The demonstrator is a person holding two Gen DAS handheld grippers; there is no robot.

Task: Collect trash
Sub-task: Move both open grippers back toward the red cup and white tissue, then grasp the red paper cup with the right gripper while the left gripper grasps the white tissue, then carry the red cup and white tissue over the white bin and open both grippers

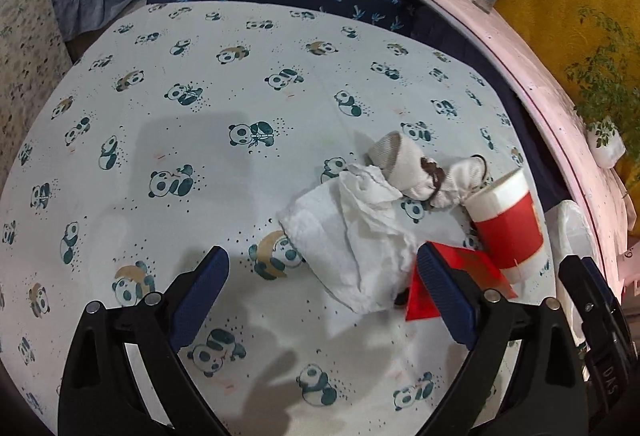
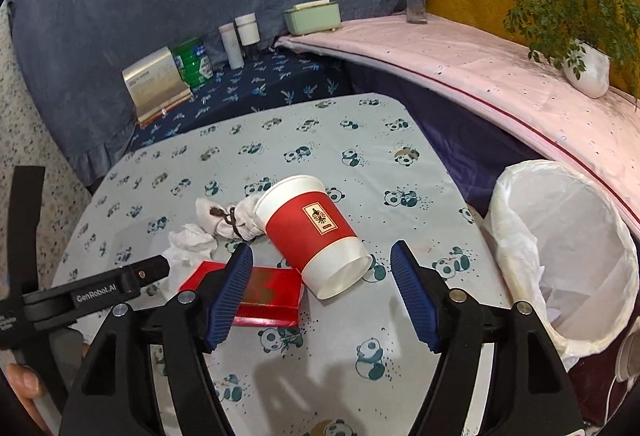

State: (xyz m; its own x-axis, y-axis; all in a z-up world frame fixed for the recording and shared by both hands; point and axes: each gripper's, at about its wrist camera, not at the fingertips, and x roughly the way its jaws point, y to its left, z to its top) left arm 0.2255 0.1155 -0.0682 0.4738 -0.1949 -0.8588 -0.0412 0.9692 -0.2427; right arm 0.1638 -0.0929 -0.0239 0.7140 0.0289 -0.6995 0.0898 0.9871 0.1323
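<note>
Desk: a surface covered by a panda-print cloth (image 1: 200, 83) is seen in both views, and the trash is gathered on its right part.
Cup: a red and white paper cup (image 2: 314, 236) is laid on its side, its open mouth turned toward the right wrist camera, its lower edge resting on the red packet.
Packet: a flat red packet (image 2: 272, 296) is placed on the cloth, just in front of the cup and partly hidden by a jaw pad.
Tissue: a crumpled white tissue (image 1: 356, 236) is spread beside the packet, touching the white cloth pouch (image 1: 424, 171) tied with a dark cord.
Bin: a waste bin lined with a white bag (image 2: 560, 256) is stood at the desk's right edge, close to the cup.
Left gripper (image 1: 324, 300): the jaws are held wide apart above the cloth, nothing between them; the tissue is seen just ahead.
Right gripper (image 2: 322, 296): the jaws are spread apart and hold nothing; the cup's mouth is framed between the pads.
Background: boxes, bottles, a green case and potted plants are lined along the far ledge.
</note>
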